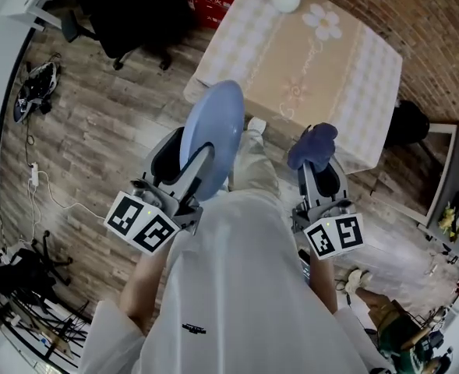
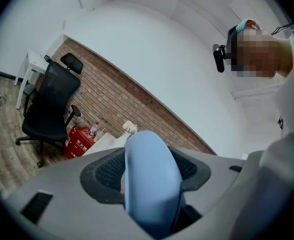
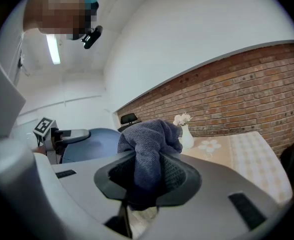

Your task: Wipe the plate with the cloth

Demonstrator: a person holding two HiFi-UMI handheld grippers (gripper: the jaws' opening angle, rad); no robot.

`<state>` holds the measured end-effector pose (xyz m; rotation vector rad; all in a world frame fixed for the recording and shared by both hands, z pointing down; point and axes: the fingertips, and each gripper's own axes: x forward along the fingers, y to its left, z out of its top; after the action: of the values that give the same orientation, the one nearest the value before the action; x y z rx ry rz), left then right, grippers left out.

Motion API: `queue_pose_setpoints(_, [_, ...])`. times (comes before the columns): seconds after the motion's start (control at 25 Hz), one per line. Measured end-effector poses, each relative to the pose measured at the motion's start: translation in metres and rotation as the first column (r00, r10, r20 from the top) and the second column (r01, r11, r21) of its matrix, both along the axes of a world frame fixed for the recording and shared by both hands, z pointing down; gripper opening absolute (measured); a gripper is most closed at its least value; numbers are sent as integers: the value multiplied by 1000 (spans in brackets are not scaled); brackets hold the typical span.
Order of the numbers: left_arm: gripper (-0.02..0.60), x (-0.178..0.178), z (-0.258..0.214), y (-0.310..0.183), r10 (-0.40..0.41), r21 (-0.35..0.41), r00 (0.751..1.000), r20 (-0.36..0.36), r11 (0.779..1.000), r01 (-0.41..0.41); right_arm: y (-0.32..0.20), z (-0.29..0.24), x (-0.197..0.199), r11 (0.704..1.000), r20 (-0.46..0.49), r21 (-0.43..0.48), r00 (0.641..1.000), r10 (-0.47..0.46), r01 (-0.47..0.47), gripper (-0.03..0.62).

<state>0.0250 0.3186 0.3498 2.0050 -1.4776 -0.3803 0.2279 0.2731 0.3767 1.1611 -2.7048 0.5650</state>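
Plate [image 1: 213, 135] is up in the air, edge-on, with the left gripper [image 1: 190, 174] clamped on its rim, short of the table [image 1: 346, 76]. Right gripper [image 1: 319, 174] pinches the cloth [image 1: 313, 145], which bunches above the jaws. The two are apart (no contact yet). Judgement: turn the plate's face to the cloth, press the bunch flat, and sweep with light pressure.

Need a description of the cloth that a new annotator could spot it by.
Start at the table with the beige checked cover at the top of the head view. By its near edge, the right gripper is shut on the cloth. It is dark blue-grey, crumpled and fuzzy, unlike the smooth pale blue plate in the left gripper.
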Motion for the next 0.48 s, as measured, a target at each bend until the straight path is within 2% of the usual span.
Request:
queue_pose_setpoints(0.24, [273,-12,-14,-101,-32,-2,999,31,999,32,-104,3,-21,998,37,-16,997,-67,68,126])
queue_pose_setpoints(0.48, [273,1,-37,-215,-24,-10,996,87,1000,25,-222,-16,-12,992,58,18,991,-125,124,126])
